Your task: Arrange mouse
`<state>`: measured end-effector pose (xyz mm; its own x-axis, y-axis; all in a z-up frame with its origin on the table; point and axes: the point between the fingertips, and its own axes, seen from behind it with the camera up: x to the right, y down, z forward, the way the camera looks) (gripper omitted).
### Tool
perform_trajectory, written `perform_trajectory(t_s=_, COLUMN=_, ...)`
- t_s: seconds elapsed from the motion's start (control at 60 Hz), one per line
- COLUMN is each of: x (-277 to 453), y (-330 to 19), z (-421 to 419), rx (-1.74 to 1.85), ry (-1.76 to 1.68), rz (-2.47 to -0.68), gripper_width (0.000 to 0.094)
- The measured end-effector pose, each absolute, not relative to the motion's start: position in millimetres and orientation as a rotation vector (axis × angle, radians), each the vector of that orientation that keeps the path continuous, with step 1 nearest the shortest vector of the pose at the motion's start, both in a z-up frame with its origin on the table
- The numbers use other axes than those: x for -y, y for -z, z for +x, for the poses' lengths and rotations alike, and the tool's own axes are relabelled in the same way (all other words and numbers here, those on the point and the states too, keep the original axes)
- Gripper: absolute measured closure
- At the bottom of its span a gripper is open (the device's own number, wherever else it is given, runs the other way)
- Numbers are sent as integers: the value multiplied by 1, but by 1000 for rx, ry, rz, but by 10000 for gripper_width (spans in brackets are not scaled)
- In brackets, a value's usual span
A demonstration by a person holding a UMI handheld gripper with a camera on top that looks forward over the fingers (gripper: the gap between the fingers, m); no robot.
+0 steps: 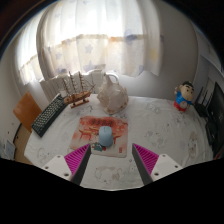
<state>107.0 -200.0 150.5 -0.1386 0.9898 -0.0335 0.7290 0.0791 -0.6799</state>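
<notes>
Fingers at bottom centre of the frame, spread apart, nothing held; gripper (110,160) hovers above the near table edge. Magenta pads (78,157) ribbed, slanting inward.

Just ahead, between the finger lines: mouse (105,134), small, rounded, pale blue, smooth plastic by the look. It sits on a flat mat (117,128), rectangular, red and cream print, probably thin and light.

Table (165,125) round, covered in a white cloth with a faint pattern.

Risk, as a judgement: the mouse's curved, slick shell may squirt out if the pads close off-centre. A low approach may catch the mat or cloth and drag both.

Middle of frame, beyond the mat: pale rounded teapot (109,92), glossy, likely ceramic, so breakable if the gripper overshoots. Left of it, wooden rack (74,88) with upright slats. Far left, dark keyboard (48,113), lying angled at the table rim. Far right, small colourful figurine (184,96).

Upper frame: sheer white curtains (110,35), backlit.
</notes>
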Motion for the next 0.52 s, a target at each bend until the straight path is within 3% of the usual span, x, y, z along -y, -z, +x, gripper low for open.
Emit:
perform_trajectory(t_s=0.2, x=170, y=-206, z=152, rx=1903, ry=-781, rz=-1652, gripper_width=87)
perform_trajectory(t_s=0.517, x=148, y=-211, z=156, rx=1846, ry=-752, rz=-1657, gripper_width=87)
